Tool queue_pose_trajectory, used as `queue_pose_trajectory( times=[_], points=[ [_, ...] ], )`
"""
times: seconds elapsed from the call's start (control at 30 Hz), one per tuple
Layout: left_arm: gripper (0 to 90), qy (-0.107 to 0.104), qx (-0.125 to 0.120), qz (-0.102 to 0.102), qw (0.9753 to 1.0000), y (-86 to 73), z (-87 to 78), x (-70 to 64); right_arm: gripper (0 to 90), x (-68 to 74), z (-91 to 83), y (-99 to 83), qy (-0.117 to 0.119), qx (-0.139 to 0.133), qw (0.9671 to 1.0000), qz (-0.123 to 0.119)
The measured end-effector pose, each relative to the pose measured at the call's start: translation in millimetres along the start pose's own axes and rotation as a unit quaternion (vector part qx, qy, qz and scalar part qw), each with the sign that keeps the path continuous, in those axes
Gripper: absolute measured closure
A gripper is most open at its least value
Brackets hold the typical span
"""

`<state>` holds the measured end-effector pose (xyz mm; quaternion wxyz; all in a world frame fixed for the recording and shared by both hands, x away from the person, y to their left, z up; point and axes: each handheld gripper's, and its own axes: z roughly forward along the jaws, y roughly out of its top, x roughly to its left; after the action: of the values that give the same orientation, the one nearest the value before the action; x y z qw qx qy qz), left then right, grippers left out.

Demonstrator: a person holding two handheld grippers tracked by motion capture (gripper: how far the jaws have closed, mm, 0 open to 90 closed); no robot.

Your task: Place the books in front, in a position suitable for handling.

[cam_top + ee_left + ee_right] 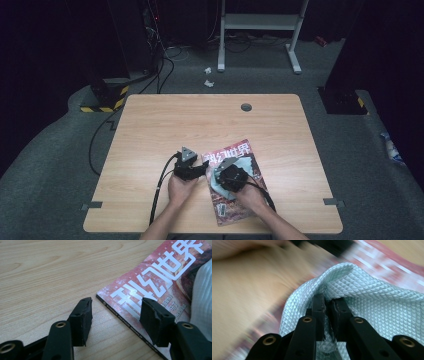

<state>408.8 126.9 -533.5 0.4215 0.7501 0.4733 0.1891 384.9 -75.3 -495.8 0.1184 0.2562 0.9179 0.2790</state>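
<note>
Two jaws of the right gripper [326,305] pinch a fold of the pale quilted cloth [372,302], which lies on the magazine [234,180]. Left gripper [115,315] gapes over the magazine's spine. Wiping could drag the unpinned magazine across the table [165,125].

Dim room beyond an evenly lit table [150,130], soft shadows, motion blur streaking right gripper view's upper left.
</note>
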Motion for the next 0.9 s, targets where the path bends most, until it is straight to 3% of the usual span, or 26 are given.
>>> queue_pose_trajectory(
  times=[0.1,0.17,0.27,0.33,0.4,0.47,0.57,0.7,0.9],
  points=[
    [42.9,0.0,0.0,0.0,1.0,0.0,0.0,-0.1,81.2,-28.9,-14.6,-23.4,-0.036,0.003,0.9985,0.042],
    [43.5,0.001,-0.001,0.0,1.0,-0.1,0.1,-1.0,80.2,-51.6,-25.9,-41.5,-0.06,-0.001,0.9943,0.088],
    [46.3,-0.001,-0.003,0.001,1.0,-0.4,0.1,-3.0,74.2,-79.0,-38.6,-59.9,-0.055,-0.018,0.9856,0.159],
    [47.4,-0.003,-0.003,0.002,1.0,-0.3,0.0,-3.1,66.5,-88.8,-40.8,-62.8,-0.077,-0.009,0.9818,0.174],
    [49.4,-0.006,-0.003,0.007,1.0,-0.2,-0.1,-3.5,67.6,-92.8,-39.1,-63.9,-0.059,-0.009,0.9792,0.194],
    [52.4,-0.021,0.001,-0.002,0.9998,0.1,-0.1,-4.2,70.3,-91.2,-39.2,-63.9,-0.057,-0.009,0.9814,0.183],
    [54.4,-0.043,0.008,0.007,0.999,0.6,-0.1,-7.3,72.0,-88.6,-39.1,-64.5,-0.057,-0.006,0.983,0.174],
    [54.2,-0.044,0.013,0.008,0.9989,-1.3,-3.7,-11.6,73.0,-86.8,-40.4,-66.7,-0.051,-0.003,0.9839,0.171],
    [55.1,-0.064,0.021,0.018,0.9975,-10.5,-16.4,-22.8,78.8,-72.3,-48.9,-71.9,-0.061,0.011,0.9899,0.128]
  ],
)
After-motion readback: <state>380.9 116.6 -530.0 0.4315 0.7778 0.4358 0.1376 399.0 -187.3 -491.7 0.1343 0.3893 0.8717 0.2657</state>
